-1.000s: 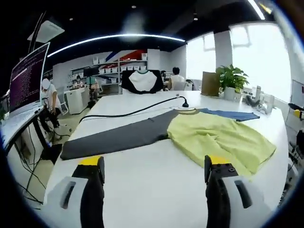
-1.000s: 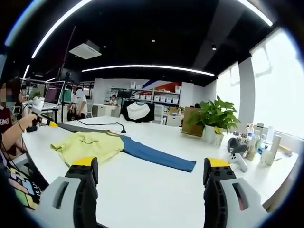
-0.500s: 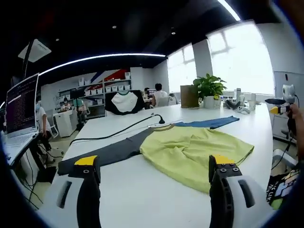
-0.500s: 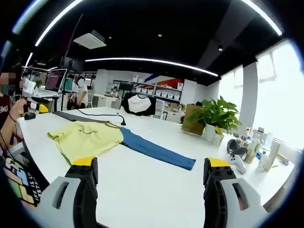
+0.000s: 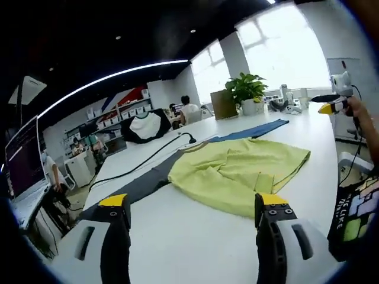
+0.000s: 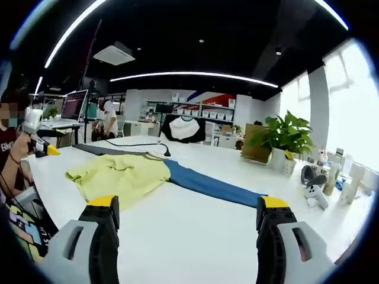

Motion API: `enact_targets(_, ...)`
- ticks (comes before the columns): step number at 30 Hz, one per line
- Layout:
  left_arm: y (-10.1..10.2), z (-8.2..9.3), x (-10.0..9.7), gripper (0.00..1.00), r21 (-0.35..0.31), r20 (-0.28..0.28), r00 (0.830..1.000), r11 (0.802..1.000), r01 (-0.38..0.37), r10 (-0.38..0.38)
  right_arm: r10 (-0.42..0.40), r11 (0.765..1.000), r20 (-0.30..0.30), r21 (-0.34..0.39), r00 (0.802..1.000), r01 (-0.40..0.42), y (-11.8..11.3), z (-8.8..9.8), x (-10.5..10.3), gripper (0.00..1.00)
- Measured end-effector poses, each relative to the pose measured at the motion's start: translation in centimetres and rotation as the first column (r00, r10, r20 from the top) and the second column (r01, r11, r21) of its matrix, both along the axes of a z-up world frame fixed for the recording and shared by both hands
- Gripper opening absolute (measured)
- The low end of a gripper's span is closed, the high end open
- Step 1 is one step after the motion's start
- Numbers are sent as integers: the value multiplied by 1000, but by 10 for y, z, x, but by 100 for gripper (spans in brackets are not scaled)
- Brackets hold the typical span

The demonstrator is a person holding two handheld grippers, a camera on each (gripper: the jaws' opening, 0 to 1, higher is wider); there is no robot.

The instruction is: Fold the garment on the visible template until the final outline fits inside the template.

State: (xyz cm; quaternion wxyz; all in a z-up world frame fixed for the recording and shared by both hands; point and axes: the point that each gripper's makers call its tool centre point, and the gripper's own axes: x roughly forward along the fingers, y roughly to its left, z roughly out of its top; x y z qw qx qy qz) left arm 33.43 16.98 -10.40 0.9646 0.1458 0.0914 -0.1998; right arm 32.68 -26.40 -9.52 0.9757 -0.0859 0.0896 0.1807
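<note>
Nearest in the left gripper view, the left gripper [image 5: 192,228] holds its two yellow-tipped jaws spread wide apart above the bare white table [image 5: 195,248], gripping nothing. Just past the jaws lies the yellow-green T-shirt [image 5: 237,173], rumpled and partly folded over itself, resting flat on the tabletop. A dark grey cloth strip [image 5: 133,187] runs out from under one side of it and a blue cloth strip [image 5: 251,130] from the other. A black cable [image 5: 145,158] curves over the table behind the shirt. At that view's right edge a hand [image 5: 355,109] holds up the other gripper. Farther back stand a potted plant [image 5: 244,92] and a chair draped with a black-and-white shirt [image 5: 145,125].

Likewise in the right gripper view, the right gripper [image 6: 186,231] has its jaws parted, empty, over the table [image 6: 189,236]. Beyond them the T-shirt [image 6: 121,176] lies beside the blue strip [image 6: 213,186], which stretches toward the potted plant [image 6: 287,139]. A monitor [image 6: 75,105] and shelving stand far behind.
</note>
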Motion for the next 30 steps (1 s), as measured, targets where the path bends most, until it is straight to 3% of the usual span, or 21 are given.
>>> enact_targets(3, -18, -5, -2, 86, -68, -25, 998, 996, 56, -58, 20, 1000, 1, 6, 1000, -20, 11, -2, 2, 99)
enact_targets(5, -25, -10, -1, 83, -67, -20, 998, 996, 65, -67, 49, 999, -14, -9, 999, -49, 19, -7, 2, 99)
enact_targets(7, -36, -16, -2, 83, -42, -13, 994, 993, 106, -106, 61, 998, -19, -8, 998, -61, 25, -10, 3, 99)
enact_targets(12, -52, -26, -1, 68, -27, -27, 991, 991, 132, -132, 96, 995, -23, -28, 995, -96, 38, -14, 2, 99)
enact_targets(14, -60, -40, -3, 64, -6, -79, 983, 986, 165, -165, 118, 992, -36, -37, 992, -119, 43, -18, 1, 99)
enact_targets(16, -64, -54, -6, 61, 64, -122, 972, 976, 208, -199, 130, 991, -38, -32, 991, -131, 47, -19, 1, 98)
enact_targets(18, -65, -56, -2, 58, 67, -114, 975, 978, 197, -188, 158, 985, -68, -61, 985, -162, 51, -26, -1, 91)
enact_targets(24, -73, -57, 2, 39, 81, -110, 969, 970, 230, -220, 154, 984, -98, -69, 983, -161, 56, -39, 5, 93)
enact_targets(30, -79, -68, 4, 34, 112, -141, 958, 958, 264, -248, 207, 973, -156, -66, 966, -219, 78, -59, 7, 88)
